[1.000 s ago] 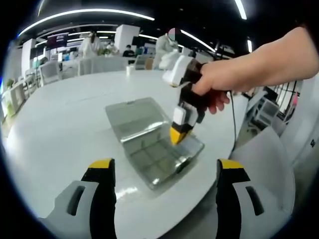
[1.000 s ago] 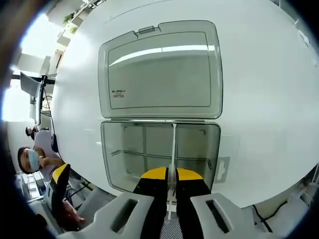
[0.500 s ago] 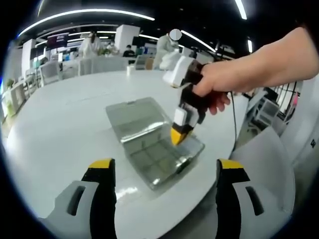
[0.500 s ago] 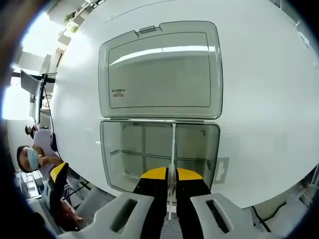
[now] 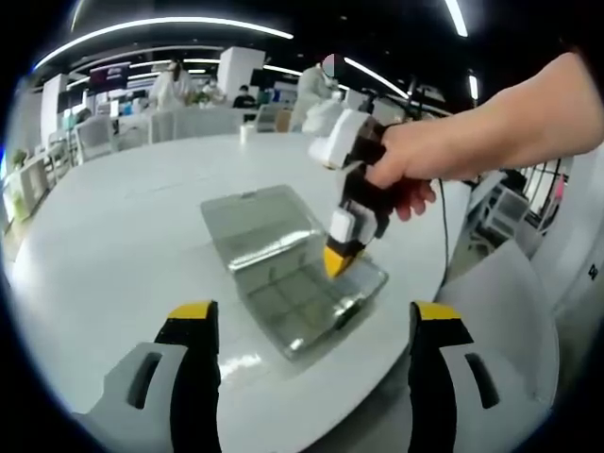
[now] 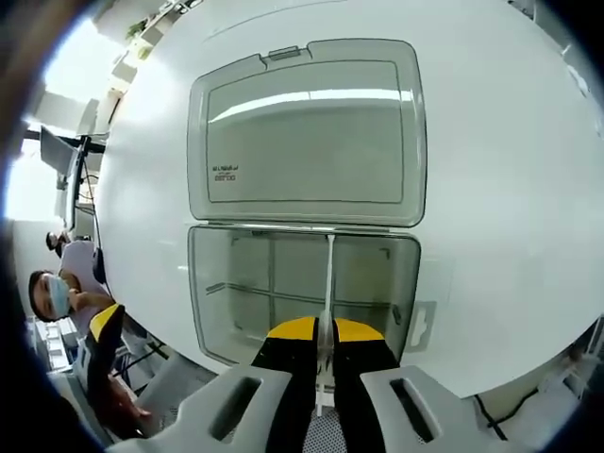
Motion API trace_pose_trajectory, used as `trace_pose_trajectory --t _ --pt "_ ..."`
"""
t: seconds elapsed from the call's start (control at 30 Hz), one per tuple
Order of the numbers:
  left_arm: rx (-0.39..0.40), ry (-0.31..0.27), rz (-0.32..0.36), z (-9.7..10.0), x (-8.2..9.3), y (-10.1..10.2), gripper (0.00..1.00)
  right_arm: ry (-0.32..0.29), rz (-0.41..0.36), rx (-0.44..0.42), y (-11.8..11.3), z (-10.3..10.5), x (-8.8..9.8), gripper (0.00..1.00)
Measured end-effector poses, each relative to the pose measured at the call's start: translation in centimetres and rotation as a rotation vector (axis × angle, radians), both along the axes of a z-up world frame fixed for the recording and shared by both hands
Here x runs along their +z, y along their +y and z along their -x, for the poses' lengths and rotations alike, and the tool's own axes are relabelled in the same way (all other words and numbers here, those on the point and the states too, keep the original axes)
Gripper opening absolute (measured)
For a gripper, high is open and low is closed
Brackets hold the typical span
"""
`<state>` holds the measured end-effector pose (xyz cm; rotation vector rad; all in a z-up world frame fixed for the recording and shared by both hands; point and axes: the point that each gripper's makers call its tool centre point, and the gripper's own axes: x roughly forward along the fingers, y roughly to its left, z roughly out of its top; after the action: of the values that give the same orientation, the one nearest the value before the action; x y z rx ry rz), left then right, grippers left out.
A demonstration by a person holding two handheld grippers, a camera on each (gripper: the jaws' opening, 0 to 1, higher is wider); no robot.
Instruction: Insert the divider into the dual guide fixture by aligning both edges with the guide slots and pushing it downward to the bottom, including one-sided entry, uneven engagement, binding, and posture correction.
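Observation:
A clear plastic box (image 6: 304,294) lies on the white table with its lid (image 6: 307,132) folded flat open beyond it. My right gripper (image 6: 321,332) is shut on a thin clear divider (image 6: 327,283), which stands edge-on inside the box among the partitions. In the left gripper view the same box (image 5: 300,283) sits mid-table, and the right gripper (image 5: 340,260), held by a hand, points down into it. My left gripper (image 5: 307,326) hovers open near the table's front edge, short of the box, with nothing between its jaws.
The round white table (image 5: 113,245) falls away at its edge close to the box on the right. Chairs and desks stand behind it. A masked person (image 6: 57,302) sits beyond the table edge in the right gripper view.
The right gripper and its hand have shifted very slightly over the box, still holding the divider. The left gripper has stayed put.

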<state>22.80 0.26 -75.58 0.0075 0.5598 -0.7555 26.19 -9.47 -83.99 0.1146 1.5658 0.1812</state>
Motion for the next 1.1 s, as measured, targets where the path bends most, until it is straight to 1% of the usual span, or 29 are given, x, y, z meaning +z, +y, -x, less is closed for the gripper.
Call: trace_pose_trajectory --t 0.4,0.43,0.63,0.83,0.9,1.1 --pt "0.001 0.004 -0.003 0.0 -0.1 0.1 0.81 0.002 0.044 0.056 0.2 -0.2 -0.8 0.00" --pt "0.000 0.004 -0.004 0.1 -0.1 0.1 0.81 0.000 0.052 0.071 0.1 -0.2 -0.9 0.00" --pt "0.003 0.007 -0.007 0.0 -0.2 0.2 0.81 -0.007 0.072 0.096 0.1 -0.1 -1.3 0.00" --pt "0.003 0.009 -0.007 0.0 -0.3 0.3 0.81 -0.020 0.099 0.129 0.2 0.3 -1.6 0.00" --pt "0.006 0.010 -0.008 0.0 -0.3 0.3 0.81 -0.022 0.103 0.133 0.2 0.6 -1.5 0.00" --pt "0.013 0.011 -0.004 -0.1 -0.3 0.5 0.81 -0.025 0.116 0.148 0.0 0.0 -1.9 0.00"
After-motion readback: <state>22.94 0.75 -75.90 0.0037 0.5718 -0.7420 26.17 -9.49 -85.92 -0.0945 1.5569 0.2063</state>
